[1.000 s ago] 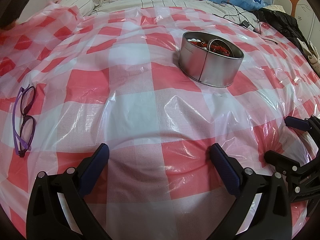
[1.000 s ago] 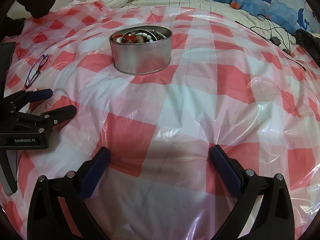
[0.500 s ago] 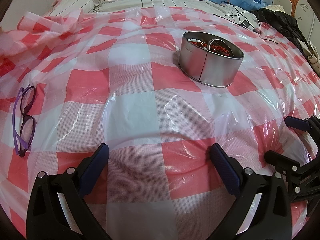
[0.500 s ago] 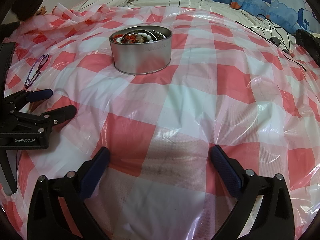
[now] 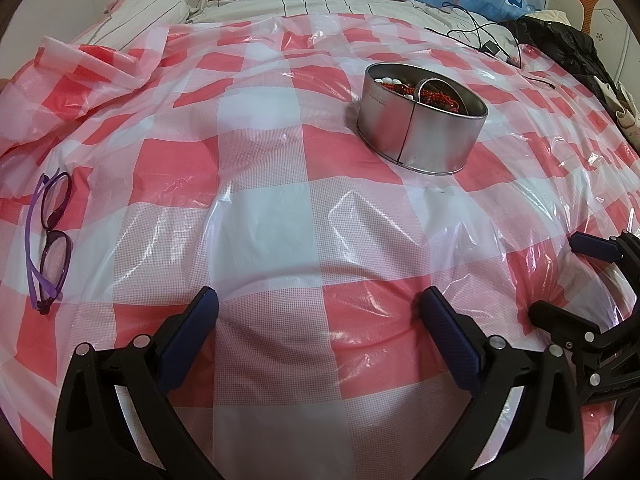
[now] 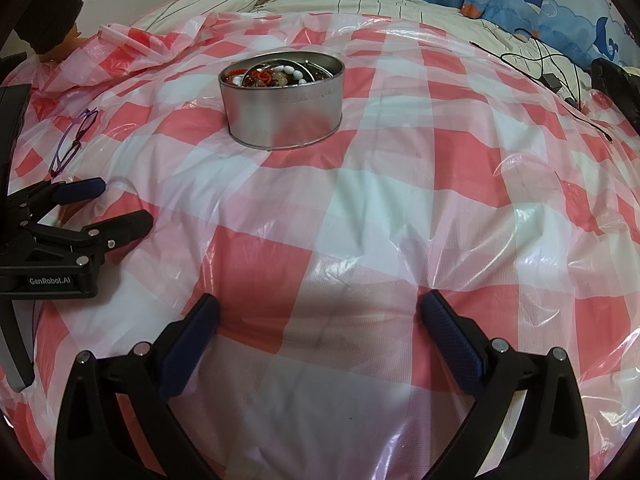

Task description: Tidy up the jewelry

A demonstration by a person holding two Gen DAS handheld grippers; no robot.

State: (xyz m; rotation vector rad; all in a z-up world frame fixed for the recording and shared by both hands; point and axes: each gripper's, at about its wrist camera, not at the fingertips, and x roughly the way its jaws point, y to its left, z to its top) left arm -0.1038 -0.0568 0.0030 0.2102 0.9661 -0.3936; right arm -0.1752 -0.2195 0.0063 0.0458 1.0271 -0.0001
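Observation:
A round metal tin [image 5: 420, 128] stands on the red-and-white checked plastic sheet [image 5: 264, 184], far right of centre in the left wrist view. It holds red and white bead jewelry [image 6: 276, 74], best seen in the right wrist view, where the tin [image 6: 284, 116] sits ahead and left of centre. My left gripper [image 5: 318, 304] rests low on the sheet, open and empty, well short of the tin. My right gripper [image 6: 320, 306] is also open and empty, beside the left one. Each shows in the other's view: the right gripper [image 5: 560, 276], the left gripper [image 6: 120, 204].
Purple glasses [image 5: 48, 236] lie on the sheet at the far left. The sheet's far left corner [image 5: 92, 72] is bunched up. Blue patterned pillows [image 6: 540, 4], a black cable with a plug [image 6: 548, 76] and dark clothing [image 5: 568, 48] lie along the far and right sides.
The far left corner of the plastic sheet has folded over and bunched up. A dark shape at the upper left of the left wrist view is gone. Neither gripper has moved.

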